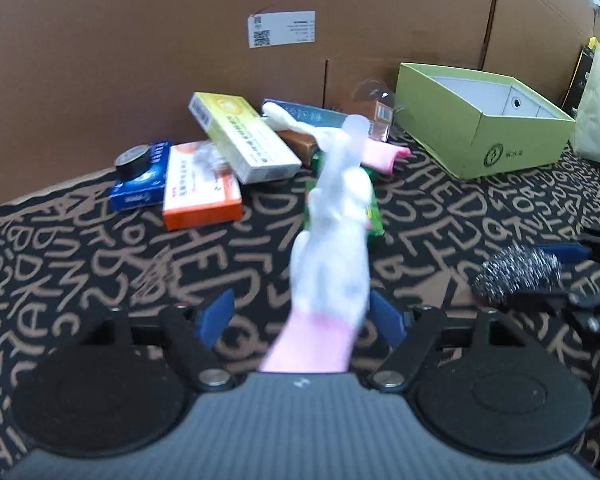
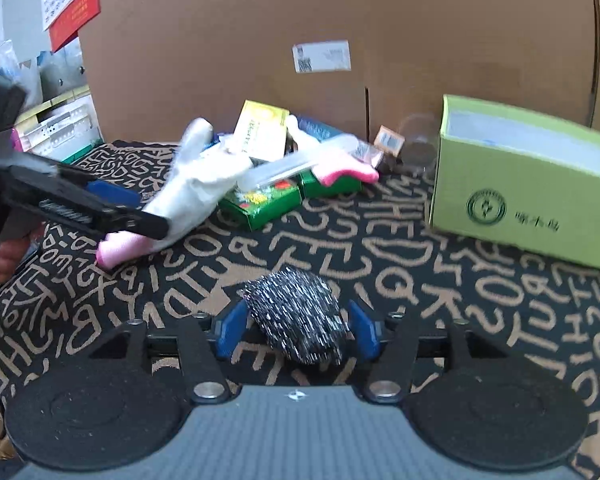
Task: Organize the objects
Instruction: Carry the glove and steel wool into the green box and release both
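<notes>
A white glove with a pink cuff [image 1: 336, 236] lies between the blue pads of my left gripper [image 1: 302, 316], whose jaws stand wide apart around it; it looks blurred. It also shows in the right wrist view [image 2: 192, 196], beside the left gripper [image 2: 112, 208]. My right gripper [image 2: 298, 326] has a steel wool scourer [image 2: 300, 316] between its pads, which touch its sides. The scourer shows in the left view [image 1: 516, 270]. A green open box [image 1: 480, 128] stands at the right, and shows in the right wrist view [image 2: 528, 184].
A pile lies against the cardboard wall [image 1: 140, 60]: a yellow box [image 1: 240, 136], an orange box [image 1: 200, 192], a blue box with black tape [image 1: 140, 172], green boxes [image 2: 264, 204], a second pink-cuffed glove [image 2: 344, 168]. A patterned cloth [image 1: 100, 260] covers the table.
</notes>
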Tool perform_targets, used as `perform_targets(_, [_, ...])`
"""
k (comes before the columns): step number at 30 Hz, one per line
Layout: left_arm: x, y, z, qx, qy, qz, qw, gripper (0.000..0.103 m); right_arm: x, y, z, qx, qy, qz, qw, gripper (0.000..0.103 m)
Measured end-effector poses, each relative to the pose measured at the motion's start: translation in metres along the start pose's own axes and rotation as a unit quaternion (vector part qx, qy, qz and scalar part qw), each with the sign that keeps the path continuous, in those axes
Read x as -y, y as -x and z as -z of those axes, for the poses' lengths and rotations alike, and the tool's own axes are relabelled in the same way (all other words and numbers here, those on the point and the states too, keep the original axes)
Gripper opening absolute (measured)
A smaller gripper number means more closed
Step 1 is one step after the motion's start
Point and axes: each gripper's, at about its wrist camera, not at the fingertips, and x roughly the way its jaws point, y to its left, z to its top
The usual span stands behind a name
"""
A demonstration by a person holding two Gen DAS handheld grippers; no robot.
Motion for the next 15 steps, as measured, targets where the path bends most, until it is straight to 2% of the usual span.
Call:
perform_targets(3, [0.007, -0.012, -0.007, -0.008, 0.002, 0.011, 0.9999, 0.075, -0.002, 0.006, 0.001, 0.006, 0.02, 0.012, 1.0, 0.06])
perform_targets(5, [0.016, -0.017, -0.007, -0.01, -0.012, 0.015, 0.9998, 0.066, -0.002, 0.008, 0.003, 0.006, 0.024, 0.019, 1.0, 0.06])
perform_targets(6, [0.019, -0.02, -0.007, -0.017, -0.016, 0.022, 0.9995, 0.056, -0.002, 0.008, 0.004, 0.005, 0.022, 0.02, 1.0, 0.06])
perform_targets(7, [0.021, -0.023, -0.005, -0.025, -0.018, 0.031, 0.9991, 0.054, 0.0, 0.008, 0.004, 0.004, 0.019, 0.018, 1.0, 0.06])
perform_targets(9, [0.024, -0.026, -0.002, -0.031, -0.015, 0.03, 0.9989, 0.054, 0.001, 0.006, 0.004, 0.003, 0.014, 0.016, 1.0, 0.06])
perform_targets(15, [0.021, -0.027, 0.0, -0.028, -0.007, 0.013, 0.9995, 0.07, -0.002, -0.002, 0.004, 0.0, 0.015, 0.009, 1.0, 0.06])
